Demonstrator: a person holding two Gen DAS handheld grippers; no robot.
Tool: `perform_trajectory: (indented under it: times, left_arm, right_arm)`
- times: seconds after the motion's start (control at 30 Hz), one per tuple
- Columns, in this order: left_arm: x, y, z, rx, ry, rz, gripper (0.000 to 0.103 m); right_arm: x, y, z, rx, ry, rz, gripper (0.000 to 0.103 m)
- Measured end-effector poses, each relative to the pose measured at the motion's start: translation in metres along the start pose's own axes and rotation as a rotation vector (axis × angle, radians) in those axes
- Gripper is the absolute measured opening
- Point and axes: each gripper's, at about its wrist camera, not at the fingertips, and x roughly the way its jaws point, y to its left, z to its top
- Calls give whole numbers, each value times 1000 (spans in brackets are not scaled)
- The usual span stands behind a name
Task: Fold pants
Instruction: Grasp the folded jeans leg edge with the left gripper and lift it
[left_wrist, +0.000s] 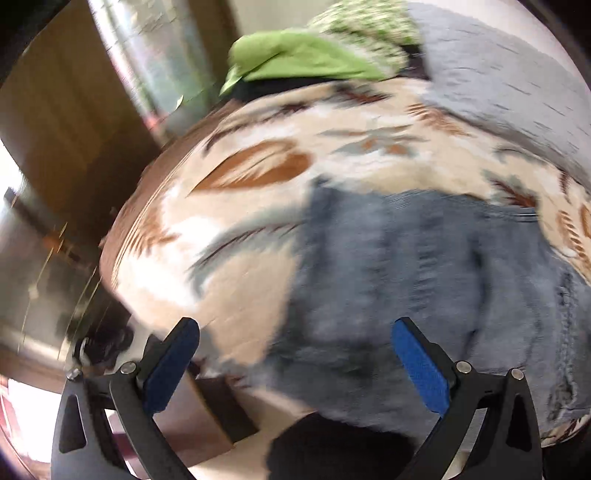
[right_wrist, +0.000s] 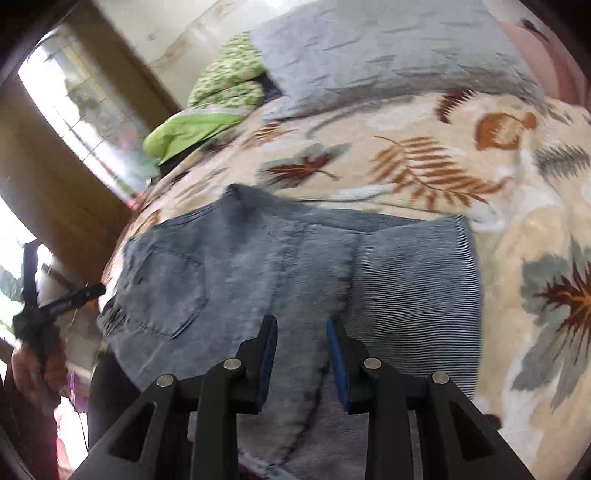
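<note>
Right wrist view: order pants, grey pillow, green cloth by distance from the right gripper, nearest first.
1. pants: directly under and ahead of the right gripper, folded on the leaf-print blanket.
2. green cloth: far left, at the bed's edge.
3. grey pillow: top centre, at the head of the bed.
Items 2 and 3 are too close to call.

Folded grey pants (right_wrist: 280, 266) are lying on a bed (right_wrist: 461, 177) covered with a leaf-print blanket, a back pocket (right_wrist: 166, 291) facing up at the left. The right hand-held gripper (right_wrist: 301, 328) is hanging over the near part of the pants, jaws slightly apart and holding nothing. The left hand-held gripper (right_wrist: 51, 306) is showing at the left edge, off the bed. A grey pillow (right_wrist: 388, 55) and green cloth (right_wrist: 207, 122) are lying at the far side.
</note>
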Motion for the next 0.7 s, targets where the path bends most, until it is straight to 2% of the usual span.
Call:
perform_trajectory:
  times: [0.13, 0.2, 0.27, 0.37, 0.53, 0.7]
  left_arm:
    - [16, 33, -16, -63, 62, -21, 103]
    - [22, 42, -22, -103, 84, -78, 103]
    - [28, 50, -26, -157, 111, -173, 103]
    - [33, 49, -32, -185, 144, -259, 103]
    - [30, 54, -45, -245, 129, -354, 103]
    - [32, 34, -48, -214, 134, -402, 103]
  right_arm:
    - [7, 18, -6, -75, 3, 12, 31]
    - [11, 21, -9, -88, 16, 9, 31]
    - [15, 23, -10, -94, 23, -4, 31]
    - [17, 21, -12, -85, 26, -13, 31]
    - [16, 18, -11, -76, 16, -23, 31]
    - [18, 20, -12, -91, 21, -37, 31]
